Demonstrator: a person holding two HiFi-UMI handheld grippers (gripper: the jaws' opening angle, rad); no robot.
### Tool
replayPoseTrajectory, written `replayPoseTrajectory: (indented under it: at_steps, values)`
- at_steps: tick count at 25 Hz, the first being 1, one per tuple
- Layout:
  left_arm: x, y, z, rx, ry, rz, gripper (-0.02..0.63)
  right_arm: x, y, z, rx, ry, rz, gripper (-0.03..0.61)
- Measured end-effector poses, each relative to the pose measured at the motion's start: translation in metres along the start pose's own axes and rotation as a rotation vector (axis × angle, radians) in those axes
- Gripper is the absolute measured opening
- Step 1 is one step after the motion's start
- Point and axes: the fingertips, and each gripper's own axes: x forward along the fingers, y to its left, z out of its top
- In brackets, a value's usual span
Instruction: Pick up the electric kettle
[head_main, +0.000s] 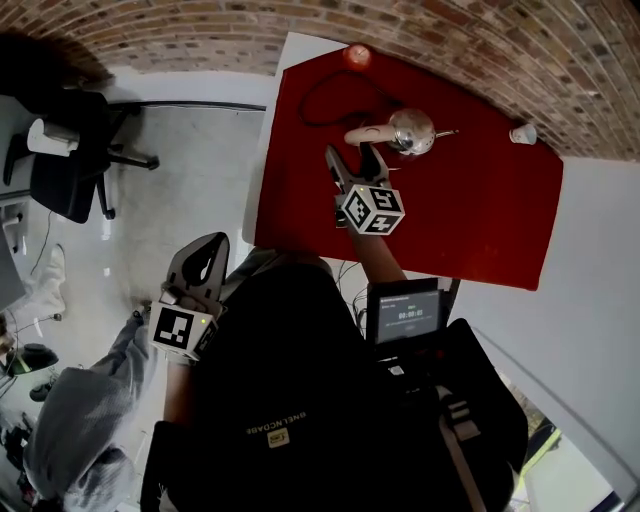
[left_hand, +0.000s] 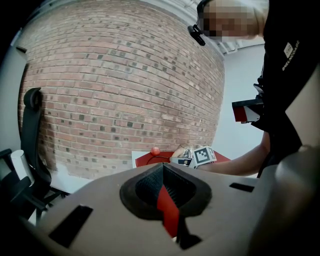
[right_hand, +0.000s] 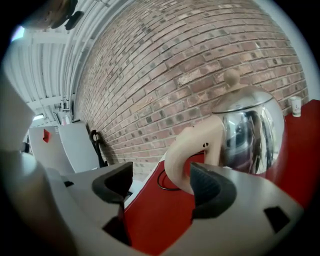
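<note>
The electric kettle (head_main: 412, 130) is a shiny chrome pot with a beige handle (head_main: 362, 134), standing upright on the red table cover (head_main: 480, 210). My right gripper (head_main: 352, 160) reaches over the cover to the handle and is open. In the right gripper view the kettle (right_hand: 248, 129) fills the right side. Its handle (right_hand: 186, 150) curves down just inside the right pad (right_hand: 210, 186), with a wide gap to the left pad; the right gripper (right_hand: 160, 184) grips nothing. My left gripper (head_main: 203, 265) hangs off the table beside my body, its jaws shut and empty (left_hand: 162, 189).
A black cord (head_main: 325, 100) loops across the cover's far left, ending near a red ball (head_main: 357, 55). A small white cup (head_main: 522, 133) stands at the far right corner. A brick wall runs behind the table. An office chair (head_main: 70, 150) stands on the floor to the left.
</note>
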Motion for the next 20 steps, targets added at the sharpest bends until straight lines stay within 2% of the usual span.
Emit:
replayPoseTrajectory:
  at_steps: [12, 20]
  values:
    - [0.001, 0.011, -0.002, -0.022, 0.029, 0.011, 0.006, 0.030, -0.018, -0.006, -0.020, -0.019, -0.116, 0.350]
    - [0.000, 0.020, -0.007, -0.029, 0.037, 0.021, 0.006, 0.052, -0.020, -0.006, -0.122, -0.038, -0.162, 0.350]
